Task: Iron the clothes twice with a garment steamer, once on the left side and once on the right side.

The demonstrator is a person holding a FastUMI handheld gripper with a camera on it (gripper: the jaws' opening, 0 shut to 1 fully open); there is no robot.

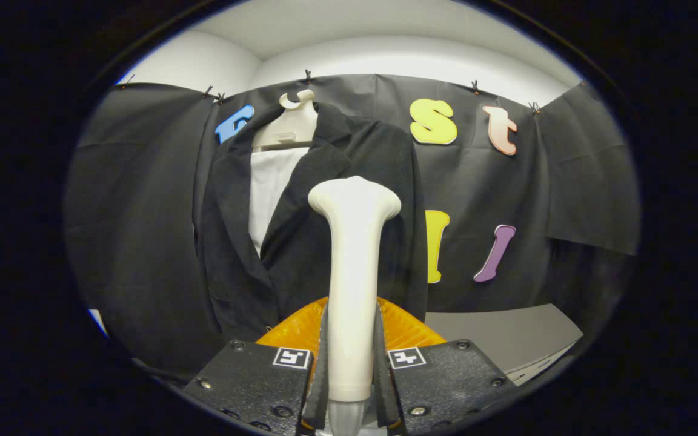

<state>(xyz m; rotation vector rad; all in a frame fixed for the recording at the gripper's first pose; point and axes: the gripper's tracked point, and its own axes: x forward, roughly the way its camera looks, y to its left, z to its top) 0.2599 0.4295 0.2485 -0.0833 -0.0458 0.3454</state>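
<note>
Gripper (352,369) clamped on upright steamer (354,266) handle | head seemingly near dark jacket (319,224) | jacket on hanger (291,124)

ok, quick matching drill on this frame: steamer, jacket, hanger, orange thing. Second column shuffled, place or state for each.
1. steamer
2. jacket
3. hanger
4. orange thing

a. hooked at the top of the wall cloth
b. low, just behind the fingers
c. clamped upright in the tool
d. hanging open over a white panel

Pairs: 1-c, 2-d, 3-a, 4-b
</note>
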